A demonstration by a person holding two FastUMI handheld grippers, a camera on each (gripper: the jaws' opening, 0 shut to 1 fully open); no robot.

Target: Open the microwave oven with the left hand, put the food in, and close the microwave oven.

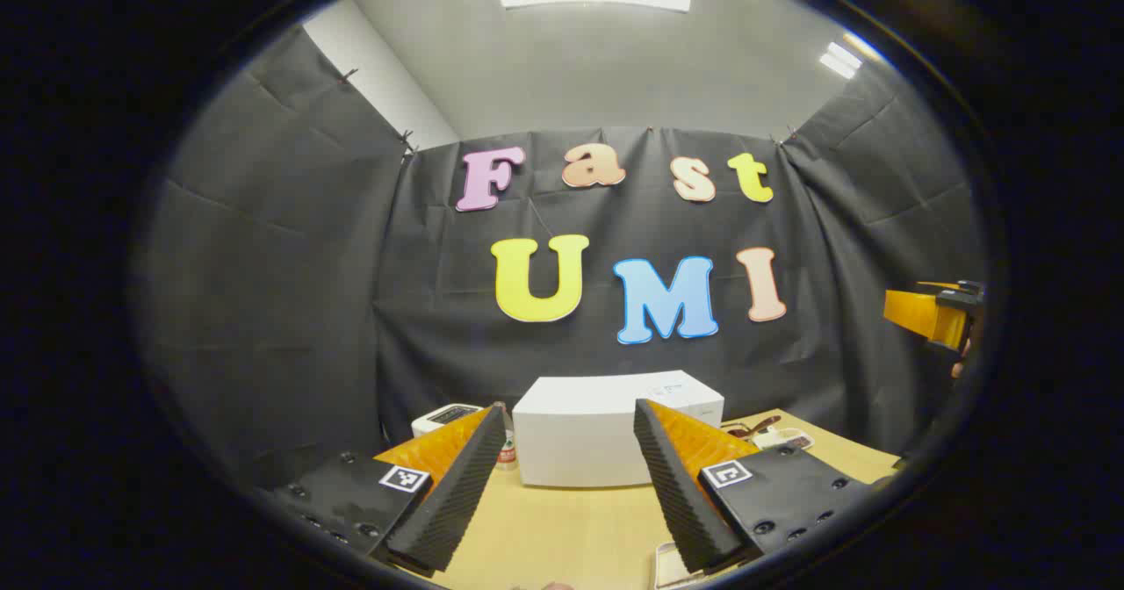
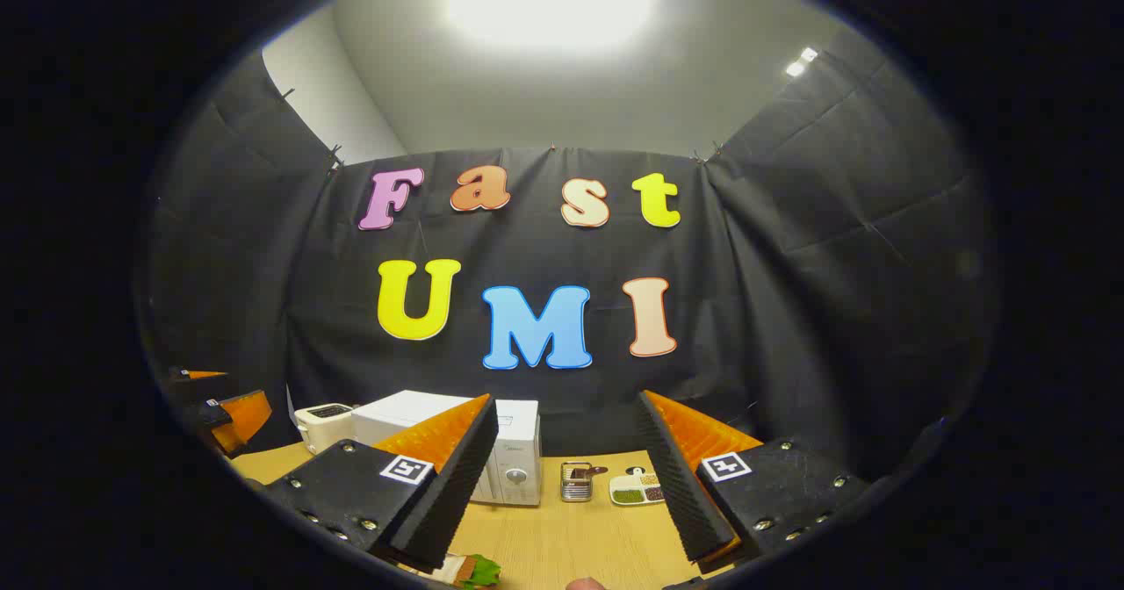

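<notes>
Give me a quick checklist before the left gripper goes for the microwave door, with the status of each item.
1. Left gripper open and empty: ok.
2. Right gripper open, holding nothing: ok.
3. White box-shaped microwave oven ahead of the left gripper, on the wooden table: ok.
4. Microwave door shut: ok, seems closed in the right gripper view.
5. Door handle located: cannot tell.
6. Food, the sandwich with green leaf, at hand below the right gripper: ok.
</notes>
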